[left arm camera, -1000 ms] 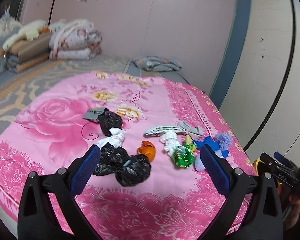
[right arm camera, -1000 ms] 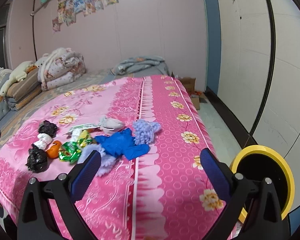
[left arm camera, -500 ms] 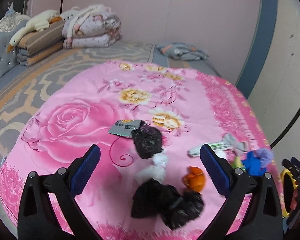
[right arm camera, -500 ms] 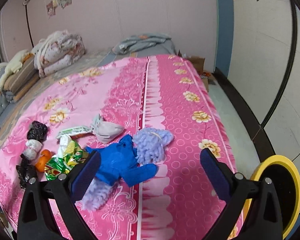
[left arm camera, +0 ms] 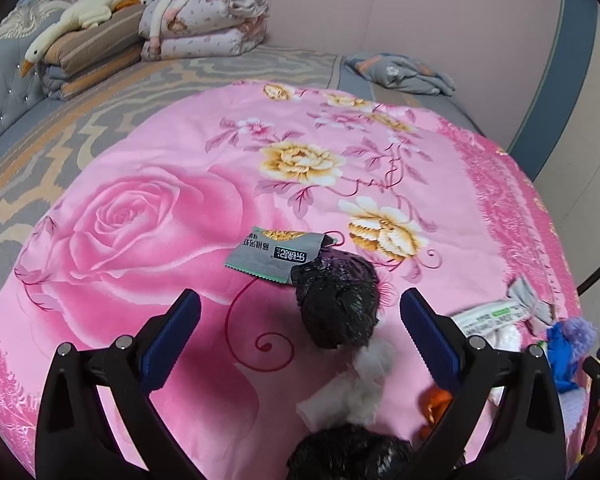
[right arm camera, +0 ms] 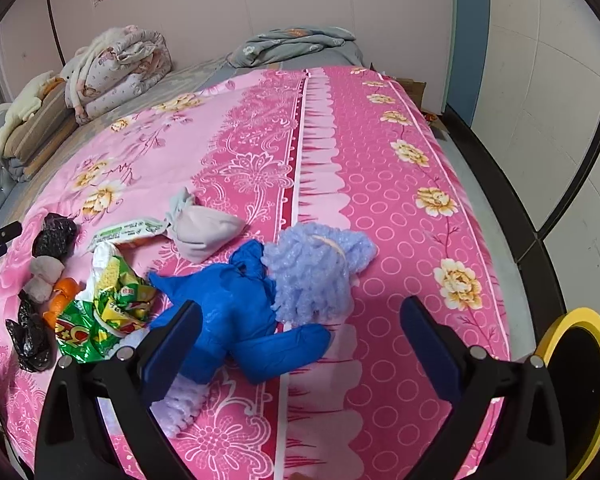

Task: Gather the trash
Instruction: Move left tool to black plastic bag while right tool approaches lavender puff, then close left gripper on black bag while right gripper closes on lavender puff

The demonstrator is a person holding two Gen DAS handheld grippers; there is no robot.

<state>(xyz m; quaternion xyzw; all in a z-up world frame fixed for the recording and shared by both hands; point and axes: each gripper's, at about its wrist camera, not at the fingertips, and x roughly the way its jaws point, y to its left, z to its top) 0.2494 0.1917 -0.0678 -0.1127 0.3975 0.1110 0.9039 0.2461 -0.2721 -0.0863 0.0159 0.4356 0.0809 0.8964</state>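
Note:
Trash lies on a pink flowered blanket [left arm camera: 148, 216]. In the left wrist view my left gripper [left arm camera: 300, 332] is open and empty, just short of a crumpled black bag [left arm camera: 340, 300] and a grey foil wrapper [left arm camera: 272, 254]; white tissue [left arm camera: 360, 392], a second black bag [left arm camera: 348, 456] and an orange peel [left arm camera: 436, 404] lie nearer. In the right wrist view my right gripper [right arm camera: 300, 340] is open and empty over a blue glove [right arm camera: 236, 312] and a lilac fluffy cloth [right arm camera: 312, 272]. A green snack wrapper [right arm camera: 108, 316] and a grey pouch [right arm camera: 204, 232] lie to the left.
A black bin with a yellow rim [right arm camera: 584, 376] stands on the floor right of the bed. Folded quilts [left arm camera: 200, 20] and a plush goose [left arm camera: 72, 20] sit at the headboard. A grey garment [left arm camera: 400, 72] lies at the far side. White wall panels stand at right.
Both grippers have moved forward and down toward the trash. The left one now looks at the upper black bag and grey wrapper; the right one is close over the blue glove.

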